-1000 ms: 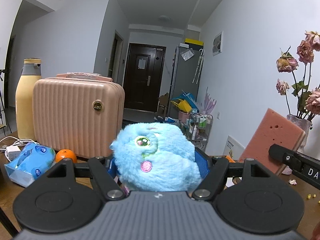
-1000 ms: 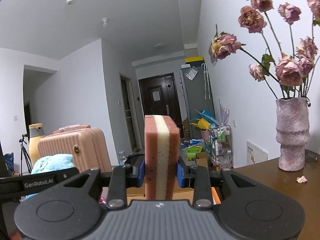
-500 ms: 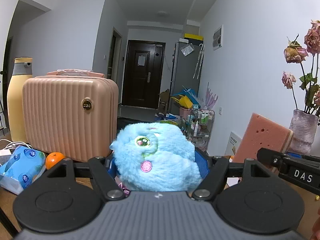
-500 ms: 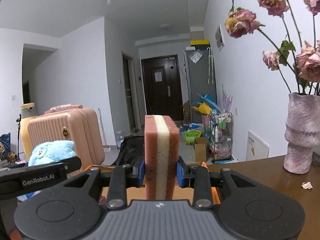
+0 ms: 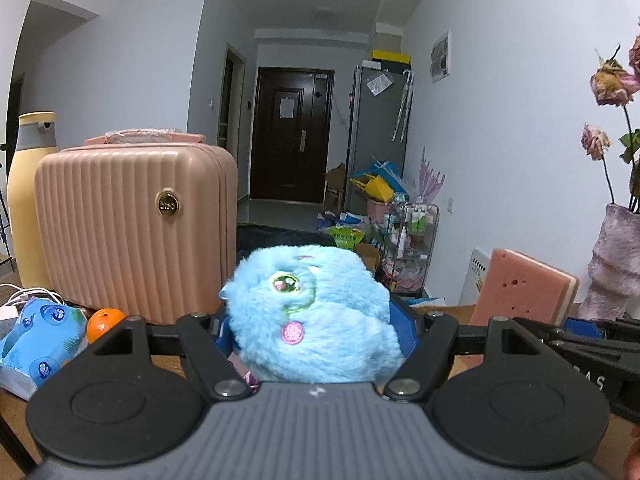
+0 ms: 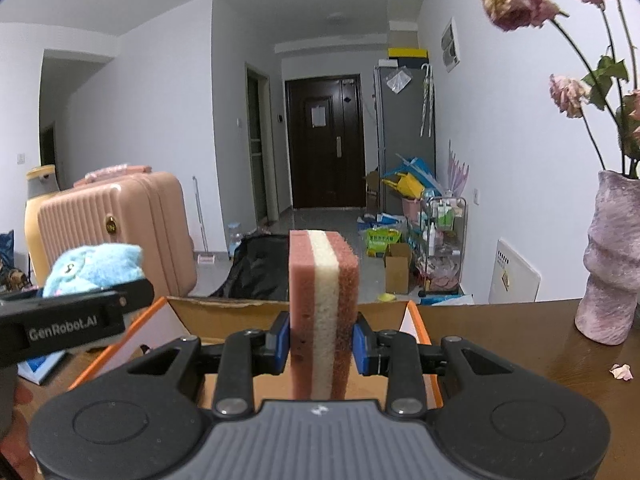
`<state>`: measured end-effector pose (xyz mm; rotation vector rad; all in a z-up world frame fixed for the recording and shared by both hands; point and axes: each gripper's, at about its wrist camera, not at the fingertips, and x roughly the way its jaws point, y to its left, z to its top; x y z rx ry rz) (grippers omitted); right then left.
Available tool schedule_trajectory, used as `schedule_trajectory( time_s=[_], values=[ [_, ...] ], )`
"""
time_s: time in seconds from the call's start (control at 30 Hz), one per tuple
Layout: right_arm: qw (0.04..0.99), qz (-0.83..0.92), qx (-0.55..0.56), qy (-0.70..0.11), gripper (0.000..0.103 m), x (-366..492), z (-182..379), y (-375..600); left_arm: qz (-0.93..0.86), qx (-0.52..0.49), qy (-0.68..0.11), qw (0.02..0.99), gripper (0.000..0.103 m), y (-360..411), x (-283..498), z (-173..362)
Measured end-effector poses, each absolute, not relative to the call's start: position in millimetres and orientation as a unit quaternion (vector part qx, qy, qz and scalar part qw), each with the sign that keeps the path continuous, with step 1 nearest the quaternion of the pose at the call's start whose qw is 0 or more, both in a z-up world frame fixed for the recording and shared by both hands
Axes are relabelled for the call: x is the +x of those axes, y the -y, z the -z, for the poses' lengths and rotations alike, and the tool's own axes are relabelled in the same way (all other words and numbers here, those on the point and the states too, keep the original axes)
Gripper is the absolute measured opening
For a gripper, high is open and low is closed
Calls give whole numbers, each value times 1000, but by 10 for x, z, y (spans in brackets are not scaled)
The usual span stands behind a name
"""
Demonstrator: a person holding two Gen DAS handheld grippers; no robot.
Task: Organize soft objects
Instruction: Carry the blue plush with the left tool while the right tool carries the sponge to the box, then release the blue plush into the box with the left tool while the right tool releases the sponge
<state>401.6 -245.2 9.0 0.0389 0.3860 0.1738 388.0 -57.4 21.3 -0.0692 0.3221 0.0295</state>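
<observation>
My left gripper (image 5: 316, 332) is shut on a fluffy blue plush toy (image 5: 312, 312) with a green eye, held above the table. The plush also shows at the left of the right wrist view (image 6: 94, 268). My right gripper (image 6: 322, 346) is shut on a pink and cream layered sponge (image 6: 322, 304), held upright over an open cardboard box (image 6: 192, 312) with orange edges. The sponge also shows at the right of the left wrist view (image 5: 520, 288). The left gripper's body (image 6: 68, 320) sits just left of the box.
A pink ribbed suitcase (image 5: 132, 228) and a yellow bottle (image 5: 28, 192) stand at the left. An orange (image 5: 105, 318) and a blue tissue pack (image 5: 40, 328) lie in front of it. A vase (image 6: 612, 256) of dried roses stands on the brown table (image 6: 520, 344) at right.
Both grippers have tilted and sunk lower, so the box and table have risen into the right wrist view. Both grips are unchanged.
</observation>
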Motion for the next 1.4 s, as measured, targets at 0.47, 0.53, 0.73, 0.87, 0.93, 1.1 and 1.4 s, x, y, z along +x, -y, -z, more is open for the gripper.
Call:
schedule_trajectory(
  time_s=[0.47,0.53,0.73,0.87,0.93,1.1,1.4],
  values=[
    [969,-81,-5,-234,30,4249,128,2305,-44,-4,-214,976,74,584,4192,-33],
    [968,-80,-7,-237,30,4267,162,2297,-46,-3,-223,974,74,584,4237,6],
    [966,-77,-9,-248,30,4303,235,2292,-48,1,-237,970,74,562,4293,85],
    [965,-77,-9,-251,31,4313,250,2298,-38,-2,-240,970,75,535,4314,97],
    [964,-75,-8,-254,31,4315,248,2307,-35,-8,-242,970,77,524,4312,102],
    [965,-65,-2,-255,51,4336,244,2351,-53,-15,-237,970,102,487,4304,102],
    [969,-43,5,-244,103,4332,213,2394,-77,-32,-248,965,103,427,4350,113]
  ],
)
